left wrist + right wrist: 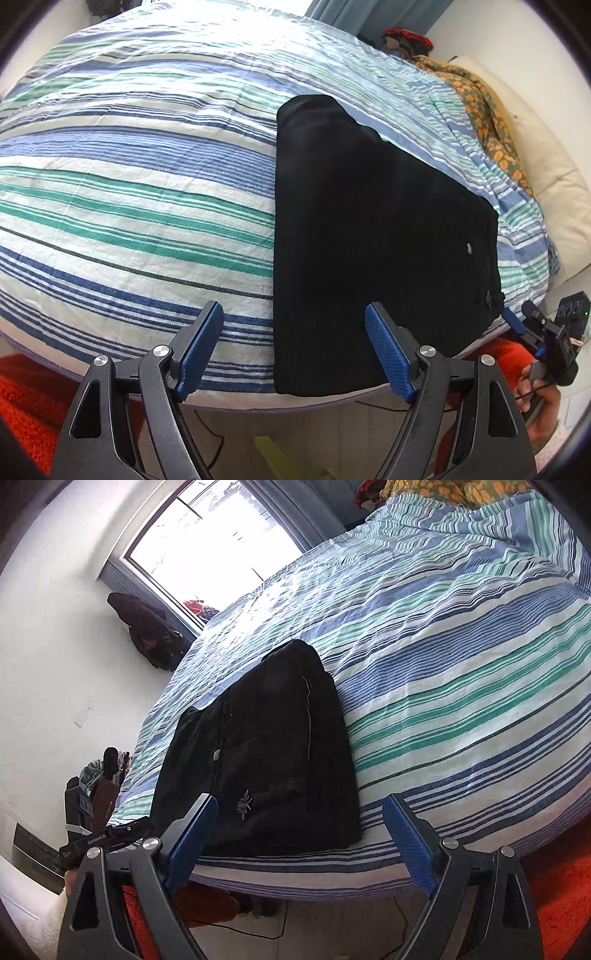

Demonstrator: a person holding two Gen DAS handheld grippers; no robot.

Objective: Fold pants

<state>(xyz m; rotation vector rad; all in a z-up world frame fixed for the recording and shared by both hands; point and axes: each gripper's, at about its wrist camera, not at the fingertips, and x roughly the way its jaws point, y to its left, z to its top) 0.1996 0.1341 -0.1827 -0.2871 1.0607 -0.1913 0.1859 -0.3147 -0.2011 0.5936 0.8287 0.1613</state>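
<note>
The folded black fabric pants [369, 236] lie at the near edge of the striped blue-green bedspread [129, 192]. My left gripper [293, 350] and right gripper [297, 840] gape wide, empty. Soft, limp, light (likely to slump); I would pinch the near folded corners.

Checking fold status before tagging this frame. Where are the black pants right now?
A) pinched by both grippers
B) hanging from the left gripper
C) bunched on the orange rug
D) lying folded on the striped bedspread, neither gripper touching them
D: the black pants lie as a flat folded stack on the striped bedspread, and the left gripper and right gripper both stand open with nothing between the pads.
</note>
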